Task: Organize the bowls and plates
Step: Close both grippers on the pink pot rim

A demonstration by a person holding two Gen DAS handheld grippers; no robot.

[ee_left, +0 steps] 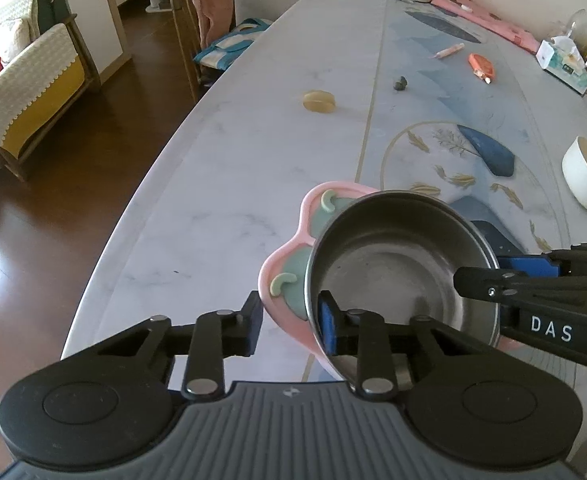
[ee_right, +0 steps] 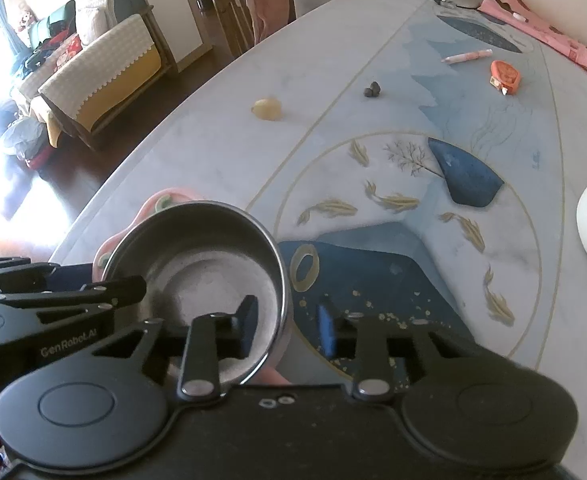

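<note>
Two grippers flank a steel bowl resting on a pink plate near the table edge. Left gripper straddles the near rim and plate lip, jaws narrowed, contact unclear; right gripper likewise straddles the opposite wall. Bowl: rigid, light, probably slick, best pinched at the rim. Plate looks soft, possibly silicone.
</note>
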